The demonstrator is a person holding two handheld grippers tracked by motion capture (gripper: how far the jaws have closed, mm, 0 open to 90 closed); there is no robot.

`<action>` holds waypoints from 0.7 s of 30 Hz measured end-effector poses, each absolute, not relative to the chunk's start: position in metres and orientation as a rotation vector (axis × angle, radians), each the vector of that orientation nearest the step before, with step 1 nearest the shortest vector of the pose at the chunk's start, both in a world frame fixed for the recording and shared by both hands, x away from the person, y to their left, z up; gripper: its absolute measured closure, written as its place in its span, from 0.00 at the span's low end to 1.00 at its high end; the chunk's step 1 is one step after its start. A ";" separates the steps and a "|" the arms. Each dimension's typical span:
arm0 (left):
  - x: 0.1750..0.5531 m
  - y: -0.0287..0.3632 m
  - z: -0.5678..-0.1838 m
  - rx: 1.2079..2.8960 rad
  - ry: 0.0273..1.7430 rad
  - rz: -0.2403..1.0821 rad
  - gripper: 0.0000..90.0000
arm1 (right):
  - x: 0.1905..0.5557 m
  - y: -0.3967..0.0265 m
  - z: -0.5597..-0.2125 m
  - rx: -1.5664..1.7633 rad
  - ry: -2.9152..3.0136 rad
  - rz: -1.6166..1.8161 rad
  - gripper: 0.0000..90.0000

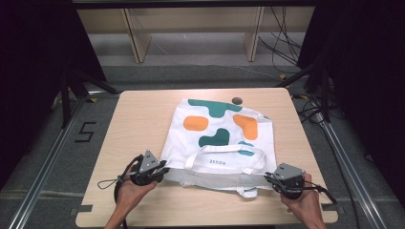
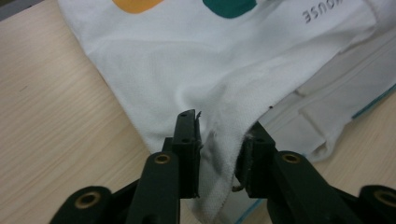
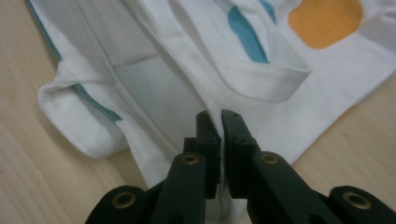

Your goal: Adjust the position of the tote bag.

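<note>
Both grippers, left [image 2: 219, 154] and right [image 3: 220, 140], seemingly pinch soft white cloth bag [image 1: 219, 138].

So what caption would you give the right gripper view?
Right gripper shut on the edge of a white tote bag lying on the wooden table.

Wooden table [image 1: 138, 114] (pale) carries tote bag [image 1: 219, 138].

A bag [image 1: 219, 138] lies on the bench [image 1: 138, 119], mouth toward the person, with the left hand-held gripper [image 1: 165, 171] at its near left corner and the right hand-held gripper [image 1: 268, 179] at its near right corner.
</note>
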State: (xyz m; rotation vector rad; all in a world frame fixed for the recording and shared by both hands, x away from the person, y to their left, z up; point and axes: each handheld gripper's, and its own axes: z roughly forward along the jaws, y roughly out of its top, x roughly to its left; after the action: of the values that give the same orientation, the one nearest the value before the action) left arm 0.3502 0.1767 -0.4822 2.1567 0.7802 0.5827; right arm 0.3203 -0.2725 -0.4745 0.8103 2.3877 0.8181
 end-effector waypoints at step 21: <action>0.335 0.179 -0.489 2.215 0.754 0.652 0.90 | 0.321 -0.289 -0.470 0.799 2.312 0.808 0.95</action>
State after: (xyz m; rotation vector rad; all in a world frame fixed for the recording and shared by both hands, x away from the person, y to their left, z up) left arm 0.3350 0.1788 -0.4893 2.2147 0.7544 0.6523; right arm 0.3207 -0.2893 -0.4699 0.7992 2.3118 0.8082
